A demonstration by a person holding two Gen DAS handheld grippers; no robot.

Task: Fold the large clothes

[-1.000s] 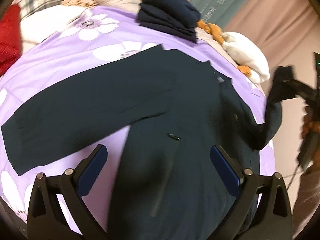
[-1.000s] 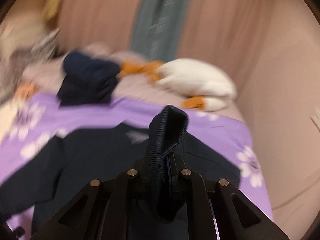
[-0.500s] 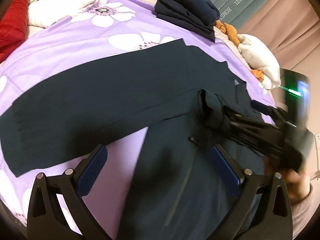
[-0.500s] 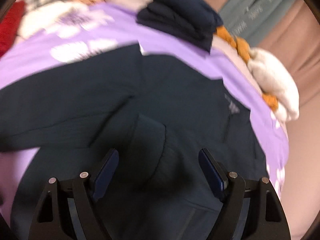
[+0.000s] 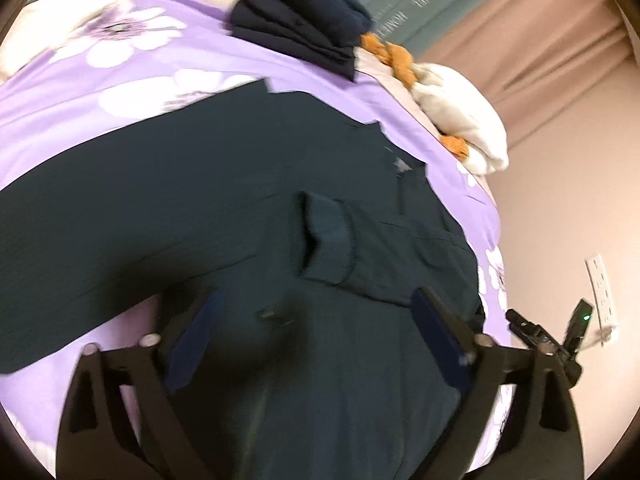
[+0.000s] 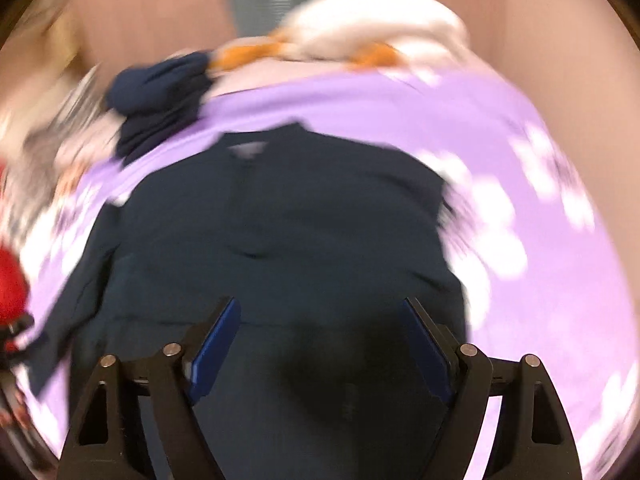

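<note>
A large dark navy garment [image 5: 248, 208] lies spread on the purple flowered bedspread [image 5: 168, 64]. One sleeve lies folded across its chest, and that sleeve's cuff [image 5: 326, 240] rests near the middle. The other sleeve stretches out to the left. My left gripper [image 5: 316, 328] hovers over the garment's body. Its jaws are closing, and the pads press on nothing. In the blurred right wrist view, the garment [image 6: 280, 232] fills the centre. My right gripper [image 6: 322, 340] stands open over its lower part and holds nothing.
A stack of folded navy clothes [image 5: 300, 20] sits at the back of the bed, beside a white and orange plush toy [image 5: 460, 128]. A red cushion [image 6: 10, 280] is at the left edge. A pink wall with a socket [image 5: 600, 292] borders the bed's right side.
My right gripper carried the sleeve cuff over the garment's chest, opened, let it drop there and drew back to the right. My left gripper moved in over the garment.
</note>
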